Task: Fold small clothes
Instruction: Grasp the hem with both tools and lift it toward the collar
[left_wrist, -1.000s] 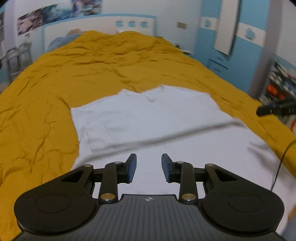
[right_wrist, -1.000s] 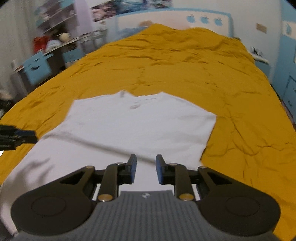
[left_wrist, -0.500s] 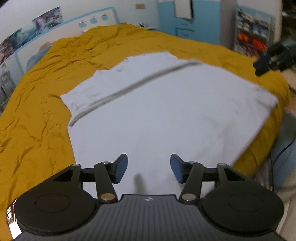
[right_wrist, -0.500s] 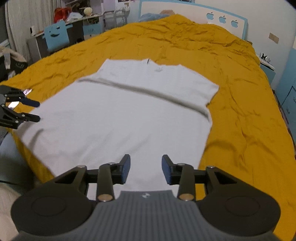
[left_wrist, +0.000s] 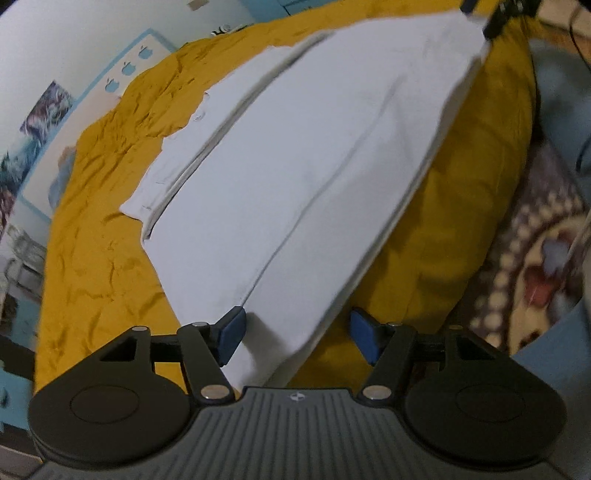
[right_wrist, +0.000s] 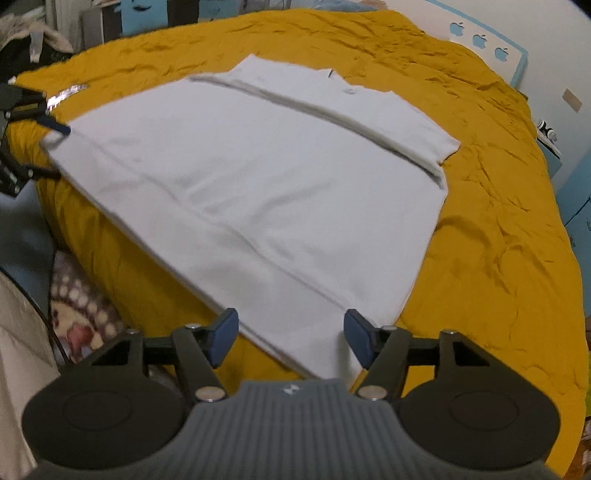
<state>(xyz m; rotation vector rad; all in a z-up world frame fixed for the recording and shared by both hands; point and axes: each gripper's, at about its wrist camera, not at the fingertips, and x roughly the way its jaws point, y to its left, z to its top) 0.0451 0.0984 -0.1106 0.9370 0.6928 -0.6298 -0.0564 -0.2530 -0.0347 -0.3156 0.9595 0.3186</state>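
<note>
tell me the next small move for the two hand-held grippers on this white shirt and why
Probably lower each onto its near corner of the white shirt and close. The left hand-held gripper and the right hand-held gripper are both opening, each with a hem corner between the pads but not pinched, and the shirt lies flat on the yellow bedspread with only its far edge folded.

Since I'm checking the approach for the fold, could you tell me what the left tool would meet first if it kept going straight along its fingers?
Most likely the near corner of the white shirt on the yellow bedspread. That corner lies between the opening jaws of the left tool, though depth is unclear.
</note>
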